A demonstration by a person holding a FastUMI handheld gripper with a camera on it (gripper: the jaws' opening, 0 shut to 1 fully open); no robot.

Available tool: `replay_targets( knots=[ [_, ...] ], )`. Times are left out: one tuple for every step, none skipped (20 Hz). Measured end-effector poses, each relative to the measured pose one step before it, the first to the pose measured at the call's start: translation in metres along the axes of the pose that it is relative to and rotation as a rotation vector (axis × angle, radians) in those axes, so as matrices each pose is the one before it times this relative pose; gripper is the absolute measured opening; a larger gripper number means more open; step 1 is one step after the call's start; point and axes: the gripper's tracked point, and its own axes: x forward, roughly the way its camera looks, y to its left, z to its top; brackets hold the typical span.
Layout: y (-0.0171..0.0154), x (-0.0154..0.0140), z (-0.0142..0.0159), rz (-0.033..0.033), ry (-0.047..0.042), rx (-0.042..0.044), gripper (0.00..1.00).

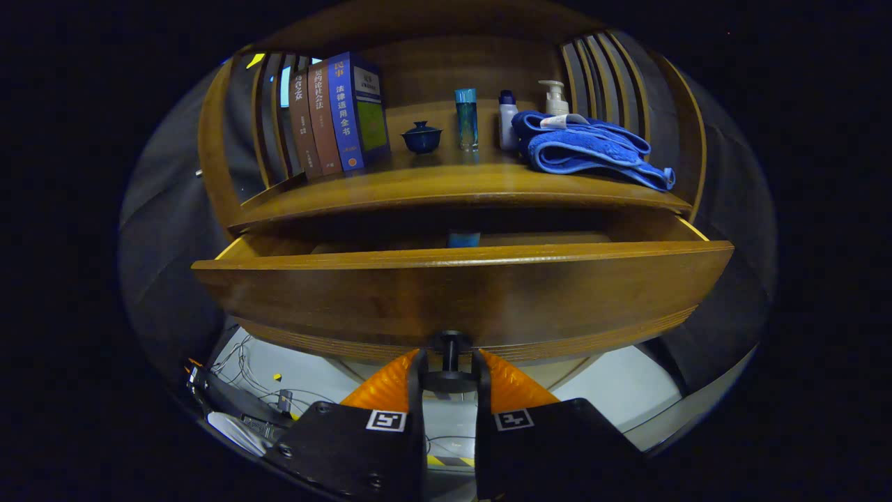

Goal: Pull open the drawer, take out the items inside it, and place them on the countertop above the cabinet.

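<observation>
The wooden drawer (460, 293) stands pulled partway out of the cabinet, its front panel just ahead of my fingers. A dark round knob (450, 359) sticks out low on that panel, and my gripper (449, 369) is shut on the knob, one finger on each side. Inside the drawer, just over the front edge, the top of a blue item (463, 239) shows; the rest of the drawer's inside is hidden. Above it runs the wooden countertop (432, 185).
On the countertop stand three books (338, 115) at the left, a dark blue lidded cup (421, 137), a teal bottle (467, 118), a small white bottle (508, 120), a pump bottle (555, 97) and a folded blue towel (592, 150). Cables (244, 369) lie on the floor below.
</observation>
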Motion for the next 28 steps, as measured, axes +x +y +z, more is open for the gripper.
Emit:
replay_targets(
  knots=[
    [0.00009, -0.00791, -0.00585, -0.00031, 0.01082, -0.0056, 0.31],
    [0.00002, -0.00801, -0.00562, -0.00136, 0.0094, -0.00168, 0.31],
    [0.00018, -0.00723, -0.00511, -0.00113, 0.00629, 0.00293, 0.31],
    [-0.00035, -0.00711, -0.00514, -0.00144, 0.00527, 0.00418, 0.31],
    [-0.00057, -0.00641, -0.00458, -0.00248, 0.0041, 0.00362, 0.31],
    [0.00013, -0.00608, -0.00463, -0.00156, 0.00615, 0.0001, 0.31],
    [0.00016, -0.00461, -0.0041, -0.0015, 0.00722, -0.00126, 0.31],
    [0.00044, -0.00544, -0.00419, 0.00024, 0.00818, 0.00152, 0.31],
    [0.00006, -0.00516, -0.0041, -0.00083, 0.00818, 0.00425, 0.31],
    [0.0011, -0.00512, -0.00411, 0.00088, 0.00704, 0.00355, 0.31],
    [0.00126, -0.0044, -0.00374, 0.00391, 0.00752, 0.00436, 0.31],
    [0.00081, -0.00452, -0.00415, 0.0026, 0.00782, 0.00328, 0.31],
    [0.00097, -0.00471, -0.0035, 0.00133, 0.00694, 0.0021, 0.31],
    [-0.00022, -0.00411, -0.00333, -0.00022, 0.00552, 0.00211, 0.31],
    [-0.00033, -0.00382, -0.00346, -0.00191, 0.00541, -0.00042, 0.31],
    [-0.00072, -0.00342, -0.0027, -0.00372, 0.00412, 0.00084, 0.31],
    [-0.00086, -0.00325, -0.00351, -0.0036, 0.0039, 0.00381, 0.31],
    [-0.00031, -0.00219, -0.00344, -0.00158, 0.0042, 0.00178, 0.31],
    [0.00031, 0.00018, -0.00379, -0.00204, 0.00638, -0.0012, 0.31],
    [-0.00028, 0.0022, -0.00491, -0.00392, 0.01368, -0.00087, 0.31],
    [-0.00084, 0.00223, -0.00913, -0.00191, 0.03189, -0.0012, 0.31],
    [0.00007, -0.00069, 0.00392, -0.00079, -0.01008, 0.00186, 0.31],
    [0.00098, -0.00082, -0.00423, 0.00062, 0.02632, -0.00606, 0.32],
    [-0.00051, -0.00156, 0.00135, -0.0004, -0.00142, -0.0027, 0.32],
    [-0.00037, -0.00049, -0.00062, 0.00007, 0.00361, -0.00137, 0.38],
    [-0.00021, -0.00254, 0.00186, 0.00079, -0.00457, 0.00328, 0.39],
    [0.00073, -0.00274, 0.00429, 0.00207, -0.02136, 0.00281, 0.45],
    [-0.00134, -0.0064, 0.00706, -0.00863, -0.02342, -0.00083, 0.56]
  ],
)
